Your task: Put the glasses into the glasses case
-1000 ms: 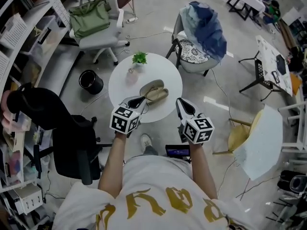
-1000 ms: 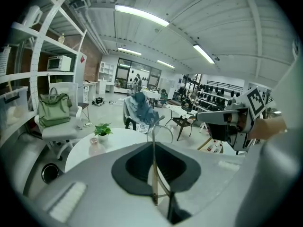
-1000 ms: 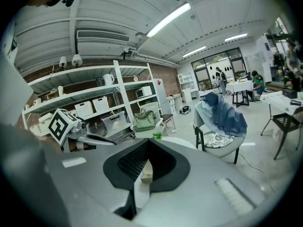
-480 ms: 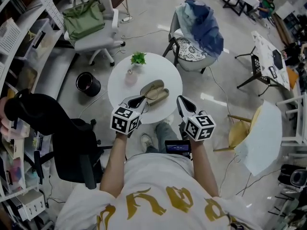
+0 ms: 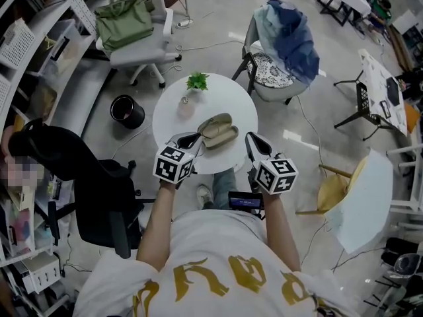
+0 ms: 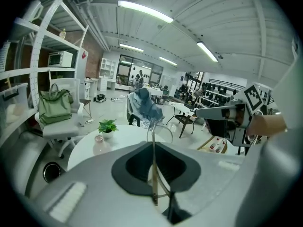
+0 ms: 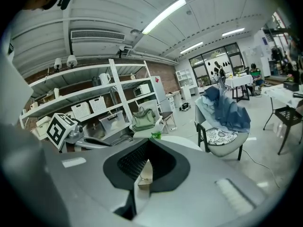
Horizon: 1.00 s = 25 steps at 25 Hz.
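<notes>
An open beige glasses case (image 5: 218, 129) lies on the round white table (image 5: 172, 121), just beyond both grippers. My left gripper (image 5: 190, 140) is at the table's near edge, left of the case, and is shut on the thin wire-framed glasses (image 6: 153, 167), which stand up between its jaws with a lens (image 6: 161, 129) poking out ahead. In the head view the glasses are too small to make out. My right gripper (image 5: 251, 141) hovers at the near right edge of the table, shut and empty. Past its closed jaws a part of the case (image 7: 144, 178) shows.
A small potted plant (image 5: 197, 81) and a little glass cup (image 5: 182, 98) stand at the table's far side. Around it are a chair draped with blue clothes (image 5: 284, 45), a white chair with a green bag (image 5: 132, 25), a black bin (image 5: 125, 111) and a black chair (image 5: 86, 170).
The head camera has shifted slightly. Both grippers stay at the table's near edge, and the left one keeps its hold on the glasses.
</notes>
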### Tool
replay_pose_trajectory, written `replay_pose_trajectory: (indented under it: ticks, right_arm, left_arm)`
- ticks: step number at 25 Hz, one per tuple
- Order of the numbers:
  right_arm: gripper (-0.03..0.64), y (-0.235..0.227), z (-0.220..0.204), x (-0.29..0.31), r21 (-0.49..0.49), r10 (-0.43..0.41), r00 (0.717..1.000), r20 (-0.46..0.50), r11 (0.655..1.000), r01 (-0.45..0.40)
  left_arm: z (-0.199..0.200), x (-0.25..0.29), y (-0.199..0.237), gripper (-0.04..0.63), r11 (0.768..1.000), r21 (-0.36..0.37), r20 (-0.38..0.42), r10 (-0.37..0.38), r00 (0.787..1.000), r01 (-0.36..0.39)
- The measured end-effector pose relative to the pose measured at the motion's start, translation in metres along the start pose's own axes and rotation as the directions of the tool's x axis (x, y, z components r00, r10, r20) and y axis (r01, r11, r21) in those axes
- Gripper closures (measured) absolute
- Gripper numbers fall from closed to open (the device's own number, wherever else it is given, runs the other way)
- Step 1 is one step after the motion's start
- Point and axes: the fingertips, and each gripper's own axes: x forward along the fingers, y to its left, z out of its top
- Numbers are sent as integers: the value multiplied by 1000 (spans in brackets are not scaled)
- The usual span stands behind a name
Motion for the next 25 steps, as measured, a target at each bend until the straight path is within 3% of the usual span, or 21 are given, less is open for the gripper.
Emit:
replay_pose_trajectory:
  ticks: [11, 25]
  right_arm:
    - [589, -26, -13, 31, 29, 14, 997, -79, 1000, -12]
    - [589, -64, -41, 48, 81, 2, 985, -170, 997, 12]
  left_arm:
    - [-16, 31, 13, 580, 1000, -11, -92, 4, 996, -5]
    - [-48, 86, 19, 580, 999, 33, -241, -22, 970, 30]
